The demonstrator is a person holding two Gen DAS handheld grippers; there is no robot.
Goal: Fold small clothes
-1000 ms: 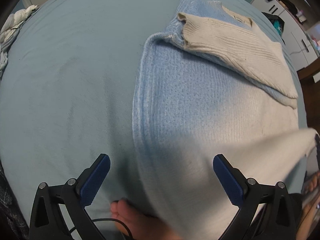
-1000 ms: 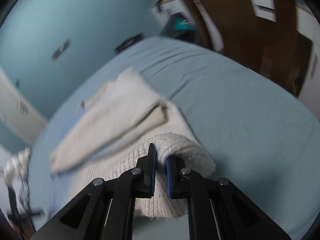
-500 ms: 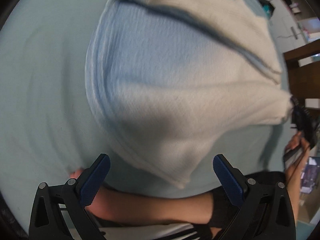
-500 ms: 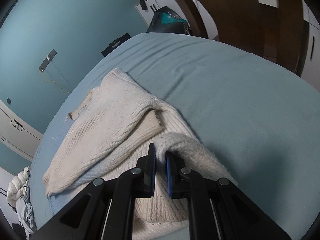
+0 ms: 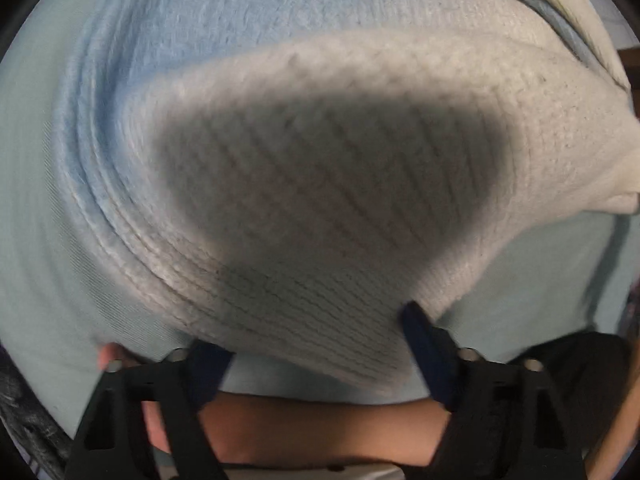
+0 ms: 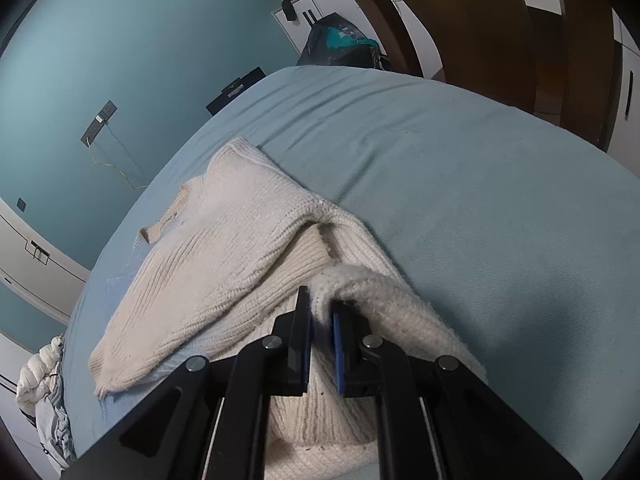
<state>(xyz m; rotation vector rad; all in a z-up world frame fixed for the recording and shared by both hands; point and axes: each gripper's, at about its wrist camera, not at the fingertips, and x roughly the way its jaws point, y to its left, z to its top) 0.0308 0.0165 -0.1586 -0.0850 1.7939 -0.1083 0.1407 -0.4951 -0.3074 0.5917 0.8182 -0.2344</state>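
Sweater (image 6: 224, 264) corner pinched in right gripper (image 6: 322, 312); left gripper (image 5: 316, 344) (steeply downward) has been closing around its hem.

One knit sweater (image 6: 224, 264) on one bed (image 6: 480, 200) — two grippers, left (image 5: 316, 344) and right (image 6: 322, 332). One dark bag (image 6: 340, 46) far off, one crumpled white bundle (image 6: 40, 384) at the near left.

Left wrist cam pointing steeply down, super close past its tongs; right wrist cam angled lower, further back. Both catching the knit sweater (image 5: 320, 160) on the bed (image 6: 500, 200).
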